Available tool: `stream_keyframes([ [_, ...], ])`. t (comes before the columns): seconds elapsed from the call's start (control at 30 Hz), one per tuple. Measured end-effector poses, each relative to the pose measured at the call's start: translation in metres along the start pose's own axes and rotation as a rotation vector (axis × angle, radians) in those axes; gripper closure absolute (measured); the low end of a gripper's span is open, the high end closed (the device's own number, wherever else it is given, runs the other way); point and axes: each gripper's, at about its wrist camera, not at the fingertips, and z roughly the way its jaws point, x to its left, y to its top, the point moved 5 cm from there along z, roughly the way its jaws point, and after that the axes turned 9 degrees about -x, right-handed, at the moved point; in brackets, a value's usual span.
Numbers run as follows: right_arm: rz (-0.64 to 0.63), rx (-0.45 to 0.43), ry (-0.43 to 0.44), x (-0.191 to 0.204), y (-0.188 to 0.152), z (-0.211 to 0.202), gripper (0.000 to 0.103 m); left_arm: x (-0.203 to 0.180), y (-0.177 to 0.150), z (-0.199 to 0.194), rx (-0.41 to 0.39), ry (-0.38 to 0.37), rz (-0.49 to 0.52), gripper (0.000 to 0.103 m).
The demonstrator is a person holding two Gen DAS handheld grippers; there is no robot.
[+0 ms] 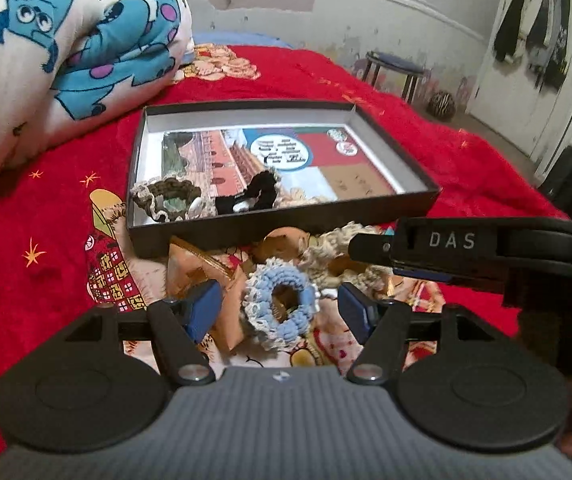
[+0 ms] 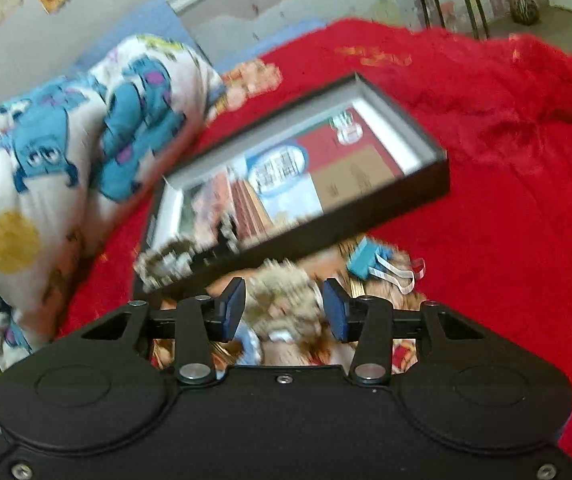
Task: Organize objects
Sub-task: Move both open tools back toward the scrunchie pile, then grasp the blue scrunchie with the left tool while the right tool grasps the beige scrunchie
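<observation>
Left wrist view: the left gripper (image 1: 279, 308) is spread wide, with a blue scrunchie (image 1: 281, 306) lying between its pads, not yet pinched. At 1 o'clock a beige scrunchie (image 1: 338, 252) lies on the red blanket (image 1: 426, 152), the right gripper (image 1: 370, 246) reaching over it. At 12 o'clock sits the box (image 1: 286, 228), where an olive scrunchie (image 1: 165, 196) and a black scrunchie (image 1: 255, 192) are already stowed. In the blurred right wrist view the right gripper's pads are held apart around the beige scrunchie (image 2: 286, 300); contact cannot be told. About half the work is judged done; two scrunchies are left outside.
</observation>
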Motion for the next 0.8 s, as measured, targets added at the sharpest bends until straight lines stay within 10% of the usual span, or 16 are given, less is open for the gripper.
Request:
stream_keyframes([
  [0.57, 0.050, 0.076, 0.002, -0.009, -0.009, 0.022, 0.063, -0.003, -0.004, 0.023, 0.013, 0.047, 0.076, 0.046],
  [0.8, 0.080, 0.114, 0.007, -0.011, -0.015, 0.030, 0.077, -0.006, -0.006, 0.021, 0.017, 0.050, 0.127, 0.078],
])
